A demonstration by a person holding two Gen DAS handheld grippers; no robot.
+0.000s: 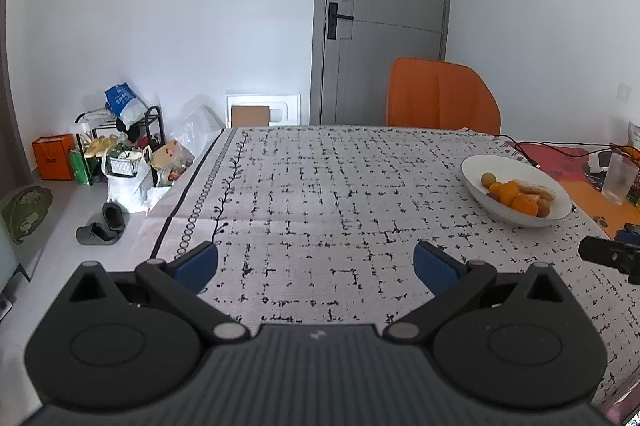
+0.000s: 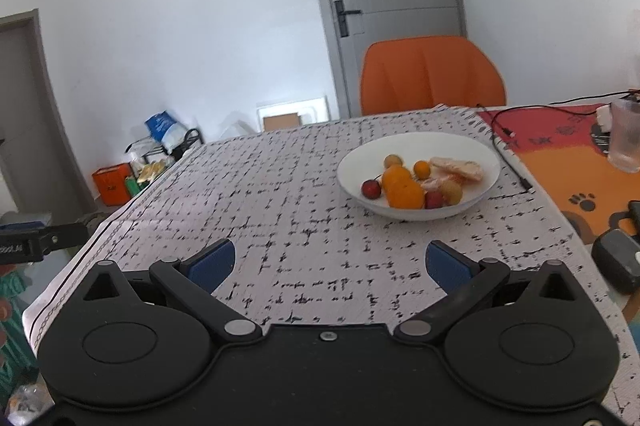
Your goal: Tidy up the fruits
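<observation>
Fruit (image 2: 404,191) sits in the white bowl (image 2: 476,150) on the patterned cloth (image 2: 280,194), ahead of both grippers. Right gripper (image 2: 327,263) spread wide, empty; left gripper (image 1: 316,264) likewise. No writing legible anywhere. Right view alone shows the cherry (image 2: 371,189); left view alone shows slippers (image 1: 102,224) on the floor.
</observation>
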